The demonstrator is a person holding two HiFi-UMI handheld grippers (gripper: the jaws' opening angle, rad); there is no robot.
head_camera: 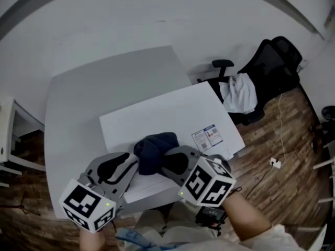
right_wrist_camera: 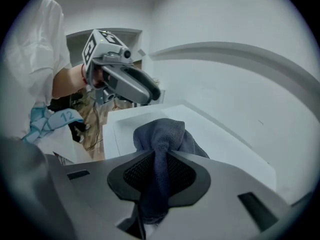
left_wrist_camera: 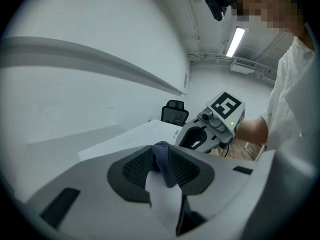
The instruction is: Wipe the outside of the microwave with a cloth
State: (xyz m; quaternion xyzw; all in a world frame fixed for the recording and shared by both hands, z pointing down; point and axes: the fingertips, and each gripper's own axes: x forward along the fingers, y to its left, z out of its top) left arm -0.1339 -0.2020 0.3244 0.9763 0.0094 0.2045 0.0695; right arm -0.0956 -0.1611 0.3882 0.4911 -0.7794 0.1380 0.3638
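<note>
Dark blue cloth (head_camera: 154, 150) in a soft heap on top of the white microwave (head_camera: 172, 109), close to its front edge. Pinched from two sides at once. On one side, the left gripper (head_camera: 134, 165), jaws shut tight on a thin corner of the cloth, with just a small blue bit poking up between the black pads (left_wrist_camera: 135, 168). On the other side, the right gripper (head_camera: 165, 162), jaws squeezed on a thick fold, with the cloth puffing up above them and hanging down below. Both grippers low over the front of the microwave, tips pointing toward each other, marker cubes (head_camera: 88, 205) nearest the person. Small printed sticker (head_camera: 207, 137) on the microwave's top, near the right front corner. Under the microwave, a grey table (head_camera: 89, 98) next to a white wall (head_camera: 131, 20). Off to the right, a black office chair (head_camera: 272, 61) with a white garment (head_camera: 239, 93) draped over it. Brown wooden floor (head_camera: 285, 140) all around, with a thin white cord (head_camera: 281, 124) and a plug (head_camera: 275, 163) lying on it.
</note>
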